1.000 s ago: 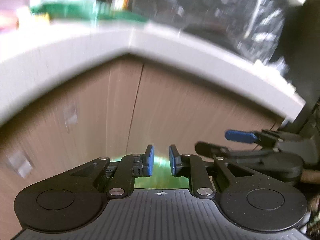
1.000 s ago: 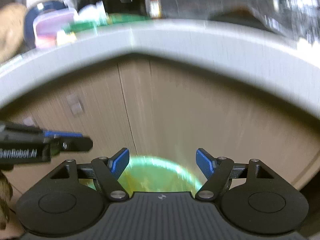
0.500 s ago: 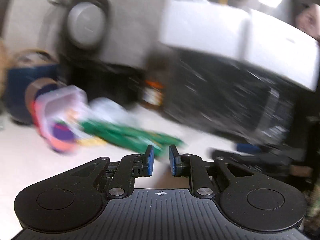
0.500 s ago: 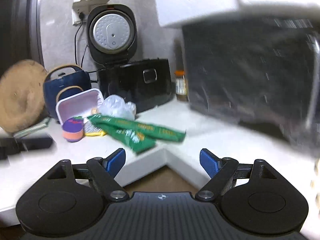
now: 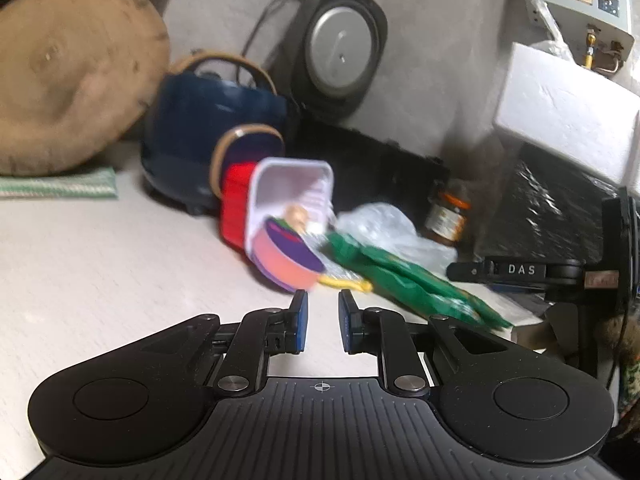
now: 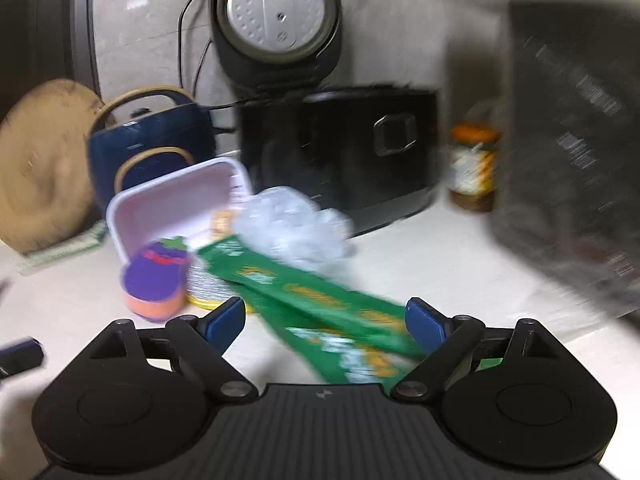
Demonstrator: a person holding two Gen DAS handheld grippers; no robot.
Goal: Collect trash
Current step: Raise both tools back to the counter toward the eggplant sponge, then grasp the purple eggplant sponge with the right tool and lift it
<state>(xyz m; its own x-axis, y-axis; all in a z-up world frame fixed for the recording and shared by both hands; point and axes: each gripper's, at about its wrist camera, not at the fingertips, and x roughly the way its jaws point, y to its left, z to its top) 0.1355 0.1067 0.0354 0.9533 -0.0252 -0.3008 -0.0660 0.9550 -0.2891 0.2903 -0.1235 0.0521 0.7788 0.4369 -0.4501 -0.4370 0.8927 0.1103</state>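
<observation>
Left wrist view: the left tool is seen at lower centre with its blue pads drawn close together, a narrow gap between them and nothing gripped. Just beyond its tips, on the white bench, a small pink cup with a purple lid is seen lying against an open white plastic tray. Green snack wrappers are stretched from the cup toward the right of the frame, with a crumpled clear plastic bag behind them. The right tool is visible at the right edge.

Right wrist view: the right tool is held wide open and empty at lower centre, and the green snack wrappers are seen between its pads. The clear plastic bag is placed above them at centre; the cup and tray are left of centre. A black rice cooker and a jar are set behind.
</observation>
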